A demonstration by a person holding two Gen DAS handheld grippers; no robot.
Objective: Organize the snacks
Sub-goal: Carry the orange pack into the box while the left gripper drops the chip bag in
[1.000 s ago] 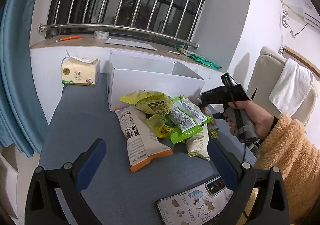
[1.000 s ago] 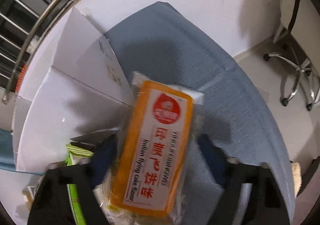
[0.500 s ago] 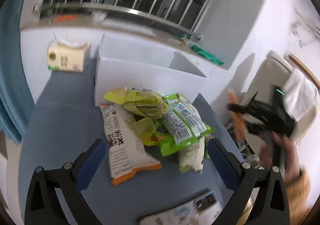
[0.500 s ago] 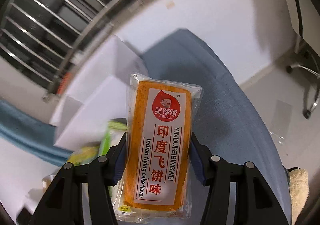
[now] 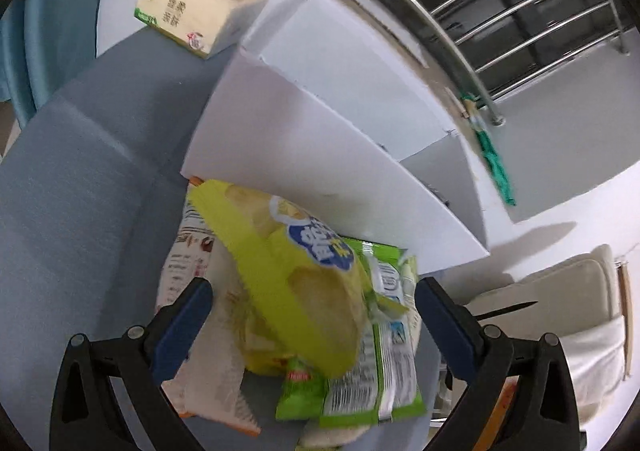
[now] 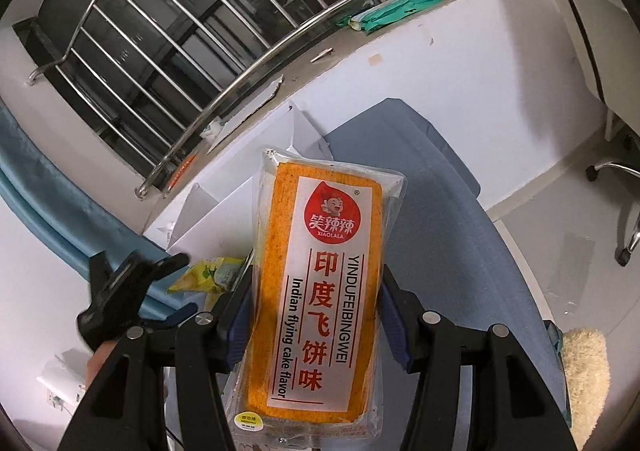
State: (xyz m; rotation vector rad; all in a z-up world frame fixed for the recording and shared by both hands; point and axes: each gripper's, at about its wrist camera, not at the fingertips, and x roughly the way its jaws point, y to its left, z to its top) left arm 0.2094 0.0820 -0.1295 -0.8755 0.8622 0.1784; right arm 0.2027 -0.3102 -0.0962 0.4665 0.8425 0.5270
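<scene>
i'm holding the cake pack [image 6: 320,283] in the right gripper [image 6: 316,315], pinching its long sides above the table [image 6: 440,211]; light, crushable (slick film). left gripper [image 5: 312,315] is gaping wide over the chips [image 5: 296,279].

The orange snack pack [image 6: 320,283] carries a white label with a red badge and red and black lettering, and the pads [image 6: 240,315] at its sides are dark blue on black arms. In the pile, a yellow-green bag [image 5: 296,275] with a blue-and-white logo lies over a green and white packet [image 5: 376,379] and a white bag with orange trim [image 5: 208,379]. Behind stand a plain white box [image 5: 304,155], a pale yellow tissue pack [image 5: 192,19] on the grey-blue table [image 5: 80,171], and a teal curtain [image 5: 48,23] at the far left.
</scene>
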